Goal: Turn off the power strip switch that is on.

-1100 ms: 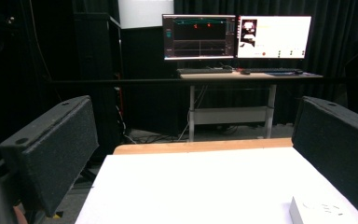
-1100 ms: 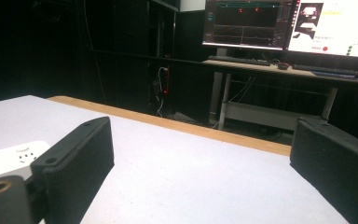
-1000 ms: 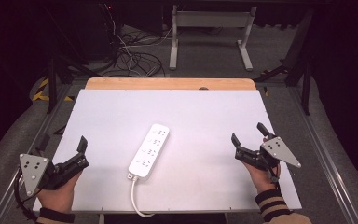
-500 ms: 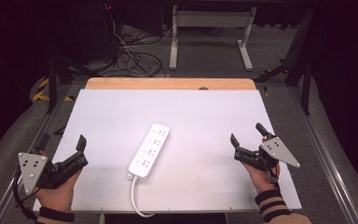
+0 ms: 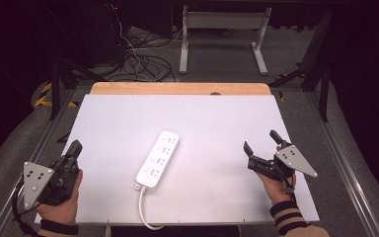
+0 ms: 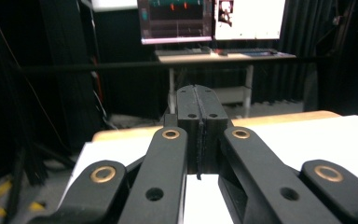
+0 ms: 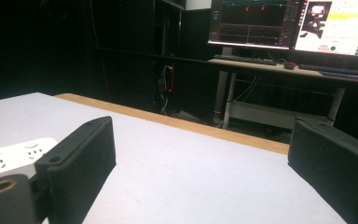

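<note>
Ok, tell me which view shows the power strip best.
The high view: the whole white power strip lies mid-table with its cord running off the near edge. The right gripper view catches just one end beside its jaw. The left gripper view looks past it.

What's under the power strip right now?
The white multi-socket power strip lies flat on the white table sheet, its white cable running off the near edge. Whatever is directly beneath it is covered.

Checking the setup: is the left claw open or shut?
Shut. The left claw has its two jaws pressed together with nothing between them.
</note>
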A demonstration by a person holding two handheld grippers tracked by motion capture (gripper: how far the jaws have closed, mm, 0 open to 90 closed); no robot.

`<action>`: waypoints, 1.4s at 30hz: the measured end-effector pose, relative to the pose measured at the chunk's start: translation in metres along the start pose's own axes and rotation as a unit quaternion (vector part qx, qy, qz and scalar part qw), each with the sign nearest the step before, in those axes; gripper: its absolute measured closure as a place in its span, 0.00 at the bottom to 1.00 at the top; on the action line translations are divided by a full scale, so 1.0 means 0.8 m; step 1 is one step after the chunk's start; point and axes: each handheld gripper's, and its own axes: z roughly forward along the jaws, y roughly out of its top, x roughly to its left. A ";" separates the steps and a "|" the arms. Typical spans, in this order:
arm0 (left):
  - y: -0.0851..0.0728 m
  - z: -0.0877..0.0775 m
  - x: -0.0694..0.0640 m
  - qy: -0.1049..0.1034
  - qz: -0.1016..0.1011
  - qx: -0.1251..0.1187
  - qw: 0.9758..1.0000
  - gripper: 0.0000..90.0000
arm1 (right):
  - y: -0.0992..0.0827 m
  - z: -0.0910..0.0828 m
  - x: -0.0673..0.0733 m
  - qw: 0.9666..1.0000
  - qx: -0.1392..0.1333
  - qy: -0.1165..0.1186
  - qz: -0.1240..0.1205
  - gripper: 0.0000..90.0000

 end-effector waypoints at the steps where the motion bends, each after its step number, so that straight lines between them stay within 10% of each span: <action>1: 0.001 0.000 0.001 -0.001 -0.001 0.004 1.000 1.00 | 0.000 0.000 0.000 1.000 0.000 0.000 0.000 0.09; 9: 0.002 0.002 0.005 0.003 -0.004 0.015 1.000 1.00 | 0.000 0.000 0.001 1.000 0.002 0.003 0.000 0.10; 27: 0.006 0.026 -0.006 -0.059 0.020 0.062 0.996 0.99 | -0.001 -0.002 -0.001 1.000 0.011 0.003 0.002 0.10; 42: -0.003 0.052 -0.030 -0.111 0.048 0.124 0.985 0.99 | -0.001 -0.004 -0.002 1.000 0.014 0.003 0.004 0.10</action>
